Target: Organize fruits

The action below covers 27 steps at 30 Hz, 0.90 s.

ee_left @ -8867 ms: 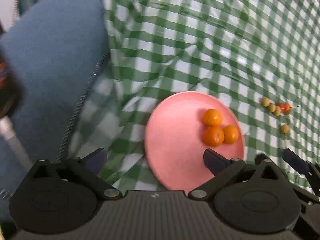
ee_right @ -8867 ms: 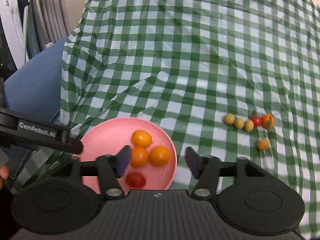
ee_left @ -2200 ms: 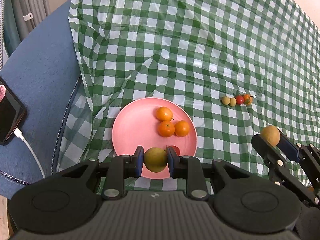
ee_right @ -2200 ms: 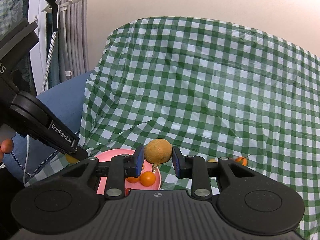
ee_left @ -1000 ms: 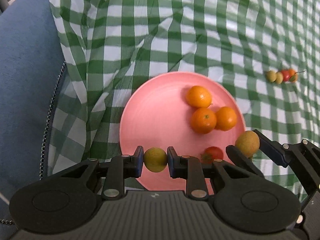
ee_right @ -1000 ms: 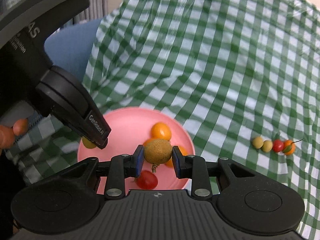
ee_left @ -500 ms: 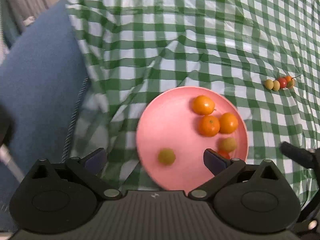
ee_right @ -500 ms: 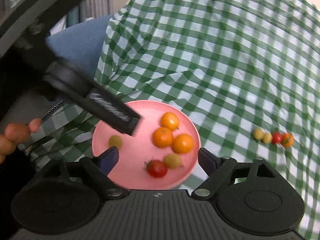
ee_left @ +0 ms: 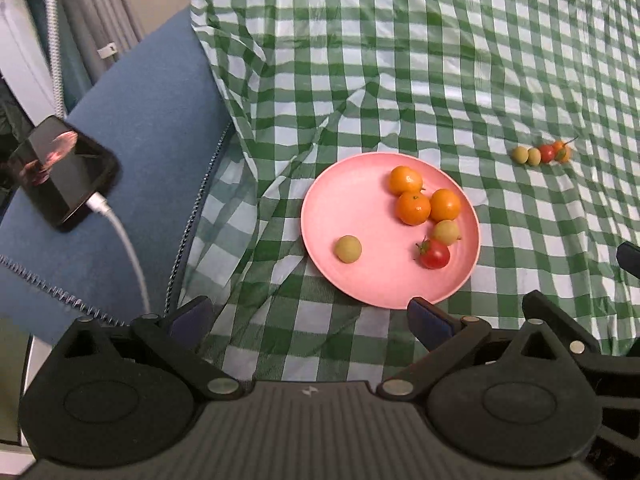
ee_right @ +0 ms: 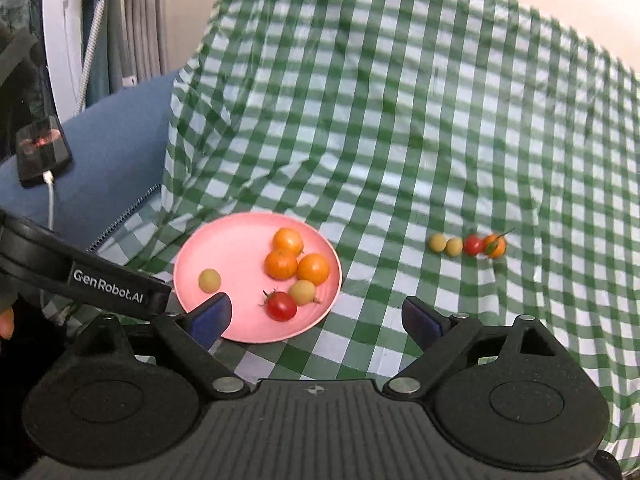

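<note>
Left wrist view showed the left gripper (ee_left: 308, 320) spread wide and empty, as was the right gripper (ee_right: 316, 318), its jaws having just opened. Six fruits lay on the plate (ee_left: 352, 200) near the cloth's (ee_left: 400, 60) left edge; four more (ee_left: 540, 154) sat in a row toward its right edge.

Smooth matt plate (ee_left: 360, 280), creased cloth (ee_left: 400, 60)

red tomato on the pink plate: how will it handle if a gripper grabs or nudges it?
The red tomato looks round and glossy, so it will probably roll or slip if nudged. It lies on the pink plate against a yellowish fruit, which may shift too. It is likely soft-skinned, so squeeze gently.
</note>
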Each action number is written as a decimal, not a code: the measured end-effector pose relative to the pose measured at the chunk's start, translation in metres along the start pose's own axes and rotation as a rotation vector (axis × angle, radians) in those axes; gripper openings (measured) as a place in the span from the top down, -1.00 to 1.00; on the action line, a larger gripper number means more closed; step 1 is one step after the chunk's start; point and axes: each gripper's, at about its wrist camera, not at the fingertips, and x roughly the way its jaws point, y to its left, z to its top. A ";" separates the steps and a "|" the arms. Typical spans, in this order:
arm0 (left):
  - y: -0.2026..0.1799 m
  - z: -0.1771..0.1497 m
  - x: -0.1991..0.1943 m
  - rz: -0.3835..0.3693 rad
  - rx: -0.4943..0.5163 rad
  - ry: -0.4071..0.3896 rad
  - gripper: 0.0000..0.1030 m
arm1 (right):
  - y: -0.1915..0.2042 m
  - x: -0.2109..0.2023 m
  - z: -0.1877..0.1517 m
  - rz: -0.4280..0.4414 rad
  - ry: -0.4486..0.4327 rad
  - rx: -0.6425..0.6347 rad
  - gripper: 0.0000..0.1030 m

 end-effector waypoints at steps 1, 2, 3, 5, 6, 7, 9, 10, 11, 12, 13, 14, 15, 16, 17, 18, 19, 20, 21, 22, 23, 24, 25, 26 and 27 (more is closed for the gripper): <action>0.000 -0.004 -0.005 0.004 -0.012 -0.009 -0.99 | -0.001 -0.003 0.000 -0.003 -0.009 0.002 -0.82; 0.001 -0.007 -0.009 0.006 -0.019 -0.015 -0.99 | -0.002 -0.008 -0.001 -0.007 -0.017 0.008 -0.82; 0.001 -0.010 -0.012 0.006 -0.024 -0.019 -0.99 | -0.002 -0.012 -0.001 -0.011 -0.025 0.011 -0.82; 0.001 -0.015 -0.020 0.005 -0.031 -0.023 -0.99 | -0.001 -0.022 -0.002 -0.014 -0.041 0.010 -0.83; 0.002 -0.016 -0.024 0.006 -0.033 -0.027 -0.99 | 0.000 -0.027 -0.002 -0.014 -0.053 0.008 -0.84; 0.002 -0.017 -0.028 0.008 -0.033 -0.035 -0.99 | 0.001 -0.030 -0.002 -0.015 -0.062 0.005 -0.84; 0.001 -0.019 -0.037 0.018 -0.028 -0.060 -0.99 | 0.002 -0.038 -0.002 -0.018 -0.083 0.001 -0.85; 0.000 -0.019 -0.041 0.022 -0.025 -0.070 -0.99 | 0.003 -0.042 -0.002 -0.019 -0.092 -0.002 -0.85; -0.001 -0.020 -0.045 0.024 -0.022 -0.079 -0.99 | 0.003 -0.045 -0.003 -0.020 -0.100 -0.006 -0.85; -0.002 -0.021 -0.049 0.029 -0.020 -0.088 -0.99 | 0.004 -0.049 -0.003 -0.023 -0.110 -0.009 -0.85; -0.002 -0.022 -0.053 0.033 -0.019 -0.095 -0.99 | 0.003 -0.053 -0.004 -0.024 -0.118 -0.013 -0.85; -0.003 -0.023 -0.056 0.035 -0.019 -0.102 -0.99 | 0.004 -0.057 -0.004 -0.026 -0.126 -0.015 -0.85; -0.003 -0.024 -0.059 0.036 -0.020 -0.108 -0.99 | 0.003 -0.061 -0.005 -0.029 -0.133 -0.016 -0.86; -0.003 -0.025 -0.063 0.036 -0.021 -0.114 -0.99 | 0.003 -0.064 -0.005 -0.032 -0.142 -0.017 -0.86; -0.004 -0.026 -0.066 0.037 -0.020 -0.123 -0.99 | 0.002 -0.068 -0.006 -0.035 -0.148 -0.017 -0.86; -0.005 -0.027 -0.069 0.038 -0.019 -0.132 -0.99 | 0.002 -0.071 -0.006 -0.039 -0.155 -0.016 -0.86; -0.005 -0.028 -0.071 0.039 -0.019 -0.140 -0.99 | 0.002 -0.074 -0.007 -0.044 -0.162 -0.017 -0.86; -0.005 -0.028 -0.072 0.040 -0.019 -0.145 -0.99 | 0.002 -0.075 -0.007 -0.048 -0.165 -0.019 -0.86; -0.006 -0.028 -0.072 0.041 -0.018 -0.145 -0.99 | 0.002 -0.076 -0.008 -0.050 -0.165 -0.020 -0.86; -0.006 -0.029 -0.073 0.039 -0.019 -0.143 -0.99 | 0.002 -0.078 -0.008 -0.052 -0.166 -0.021 -0.86; -0.006 -0.029 -0.074 0.037 -0.020 -0.144 -0.99 | 0.002 -0.080 -0.009 -0.054 -0.169 -0.023 -0.86; -0.006 -0.029 -0.076 0.037 -0.022 -0.148 -0.99 | 0.002 -0.082 -0.009 -0.058 -0.174 -0.029 -0.87; -0.008 -0.029 -0.078 0.038 -0.021 -0.151 -0.99 | 0.002 -0.085 -0.010 -0.061 -0.182 -0.035 -0.87; -0.009 -0.029 -0.079 0.038 -0.018 -0.150 -0.99 | 0.002 -0.087 -0.011 -0.065 -0.193 -0.038 -0.88; -0.009 -0.028 -0.080 0.042 -0.015 -0.152 -0.99 | 0.001 -0.089 -0.011 -0.072 -0.197 -0.037 -0.88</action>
